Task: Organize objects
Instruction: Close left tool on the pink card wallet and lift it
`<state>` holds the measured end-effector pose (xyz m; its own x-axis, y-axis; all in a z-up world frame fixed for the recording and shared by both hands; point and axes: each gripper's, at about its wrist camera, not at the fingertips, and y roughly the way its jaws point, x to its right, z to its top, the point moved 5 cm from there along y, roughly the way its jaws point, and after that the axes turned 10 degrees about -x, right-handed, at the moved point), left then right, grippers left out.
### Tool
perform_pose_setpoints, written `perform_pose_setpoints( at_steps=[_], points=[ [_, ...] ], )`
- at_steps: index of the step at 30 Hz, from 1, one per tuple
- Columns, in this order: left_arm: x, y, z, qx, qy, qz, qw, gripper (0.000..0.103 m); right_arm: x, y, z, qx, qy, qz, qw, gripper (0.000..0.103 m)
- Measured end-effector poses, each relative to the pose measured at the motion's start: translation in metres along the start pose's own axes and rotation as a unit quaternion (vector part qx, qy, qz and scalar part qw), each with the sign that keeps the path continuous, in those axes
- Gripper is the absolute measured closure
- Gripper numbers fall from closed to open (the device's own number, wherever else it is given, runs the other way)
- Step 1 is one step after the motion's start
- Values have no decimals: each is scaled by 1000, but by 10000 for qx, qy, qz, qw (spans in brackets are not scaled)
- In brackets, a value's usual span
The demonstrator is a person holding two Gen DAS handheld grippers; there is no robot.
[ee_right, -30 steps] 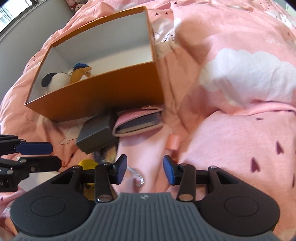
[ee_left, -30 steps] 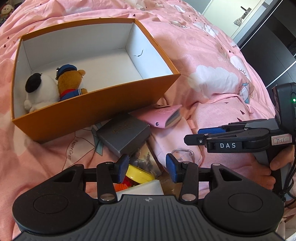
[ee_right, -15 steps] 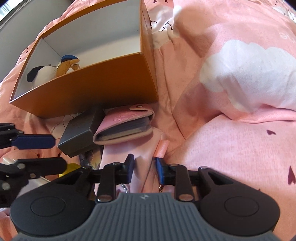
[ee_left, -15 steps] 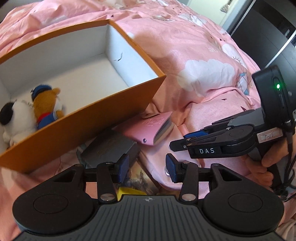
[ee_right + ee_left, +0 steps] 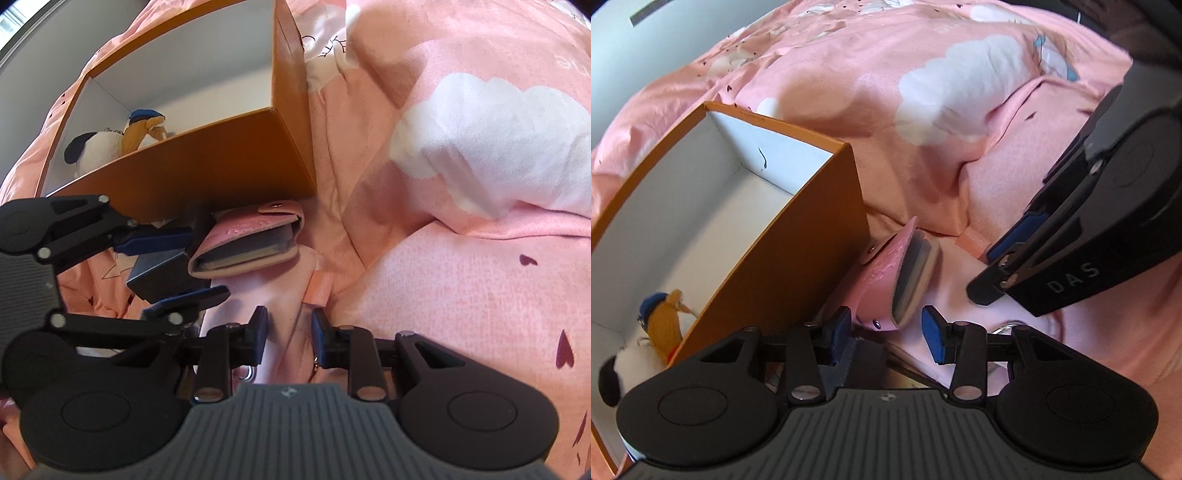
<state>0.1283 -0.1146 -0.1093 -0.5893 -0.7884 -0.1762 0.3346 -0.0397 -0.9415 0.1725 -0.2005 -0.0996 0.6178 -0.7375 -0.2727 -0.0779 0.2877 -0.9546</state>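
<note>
An orange box point(image 5: 798, 236) with a white inside lies on the pink bed and holds two plush toys point(image 5: 661, 325); it also shows in the right wrist view point(image 5: 207, 162). A pink card wallet point(image 5: 886, 284) leans against the box, on a dark grey box point(image 5: 162, 273). My left gripper point(image 5: 886, 332) is open, its fingers either side of the wallet's near end. My right gripper point(image 5: 290, 332) is narrowed around a fold of a pale pink pouch point(image 5: 258, 306) with a metal clasp point(image 5: 247, 371) beneath it.
The pink quilt point(image 5: 480, 258) with white cloud prints is bunched into folds to the right. A pink strap tab point(image 5: 319, 290) lies by the pouch. Each gripper shows close in the other's view, the right one point(image 5: 1071, 251) just right of the wallet.
My left gripper moved forward and tilted, closing in on the pink wallet. My right gripper narrowed from wide open onto the pouch fold and advanced slightly.
</note>
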Motion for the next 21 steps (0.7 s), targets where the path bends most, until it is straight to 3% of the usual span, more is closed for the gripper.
perform_pose_setpoints(
  at_steps=[10, 14, 17, 21],
  points=[
    [10, 5, 7, 209, 332, 354, 9986, 67, 2, 0, -2, -6, -44, -5, 10000, 76],
    [3, -2, 7, 279, 124, 531, 9981, 77, 0, -6, -5, 45, -92, -43, 9999, 75],
    [-5, -15, 5, 442, -181, 395, 9981, 79, -2, -13, -8, 86, -217, -61, 9997, 73],
    [-12, -35, -3, 663, -541, 286, 9959, 81, -16, -22, -16, 60, -683, -189, 9975, 62]
  ],
)
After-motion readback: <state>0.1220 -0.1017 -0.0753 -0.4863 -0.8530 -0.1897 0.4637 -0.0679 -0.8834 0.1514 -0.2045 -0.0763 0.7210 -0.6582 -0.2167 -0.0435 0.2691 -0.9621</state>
